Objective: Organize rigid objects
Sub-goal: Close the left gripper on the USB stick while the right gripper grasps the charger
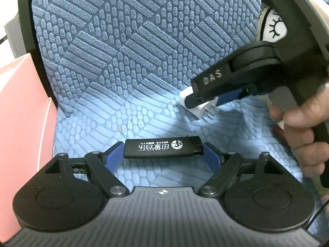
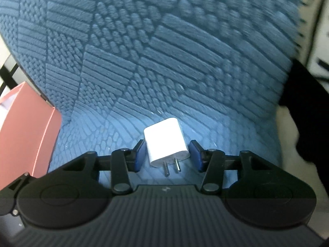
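Claws straddle their objects on a blue textured chair cushion (image 1: 127,65).

Left wrist view: the left claw (image 1: 163,154) is clamped endwise on a black lighter (image 1: 163,148) with white print, its long axis running crosswise between the pads; the right claw (image 1: 205,100) reaches down around a white charger plug (image 1: 197,107) further back. Right wrist view: the right claw (image 2: 167,155) stands apart, not yet pressing the white charger plug (image 2: 165,141), which lies between its pads with prongs pointing toward the camera.
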`<action>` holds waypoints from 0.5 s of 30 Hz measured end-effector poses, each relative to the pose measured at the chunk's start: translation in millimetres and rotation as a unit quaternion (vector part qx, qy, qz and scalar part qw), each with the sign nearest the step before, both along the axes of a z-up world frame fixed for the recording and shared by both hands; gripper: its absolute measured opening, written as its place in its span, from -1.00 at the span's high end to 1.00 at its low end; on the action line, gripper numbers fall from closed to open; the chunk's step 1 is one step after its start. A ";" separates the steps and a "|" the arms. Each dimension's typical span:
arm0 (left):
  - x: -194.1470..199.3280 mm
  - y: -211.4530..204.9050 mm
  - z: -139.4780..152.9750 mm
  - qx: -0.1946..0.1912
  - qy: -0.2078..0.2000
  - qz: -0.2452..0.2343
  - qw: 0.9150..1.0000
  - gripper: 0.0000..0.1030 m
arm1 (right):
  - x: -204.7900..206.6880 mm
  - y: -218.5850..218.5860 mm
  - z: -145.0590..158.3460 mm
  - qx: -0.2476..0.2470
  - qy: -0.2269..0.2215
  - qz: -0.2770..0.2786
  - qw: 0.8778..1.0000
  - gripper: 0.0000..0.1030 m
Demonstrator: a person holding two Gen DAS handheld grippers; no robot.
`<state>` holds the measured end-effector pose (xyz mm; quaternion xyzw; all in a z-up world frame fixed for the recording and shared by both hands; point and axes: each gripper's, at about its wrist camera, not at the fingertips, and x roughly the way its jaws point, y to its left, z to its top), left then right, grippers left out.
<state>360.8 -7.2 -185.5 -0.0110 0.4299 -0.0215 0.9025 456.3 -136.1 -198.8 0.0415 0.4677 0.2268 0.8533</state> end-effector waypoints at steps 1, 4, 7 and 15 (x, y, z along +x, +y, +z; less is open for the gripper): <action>-1.9 -0.2 1.0 -0.002 0.000 -0.001 1.000 -0.65 | -3.3 -3.3 0.6 -0.001 0.001 -0.006 1.000 0.03; -8.4 -0.3 5.2 -0.007 0.000 -0.001 1.000 -0.65 | -16.9 -16.5 2.1 -0.002 0.006 -0.027 1.000 0.05; -16.7 1.3 9.2 -0.014 0.001 0.003 1.000 -0.65 | -26.8 -24.5 4.2 0.010 0.018 -0.051 0.999 0.06; -35.3 11.5 7.0 -0.033 0.012 0.008 0.999 -0.65 | -66.1 -46.3 4.1 0.024 0.046 -0.098 0.994 0.08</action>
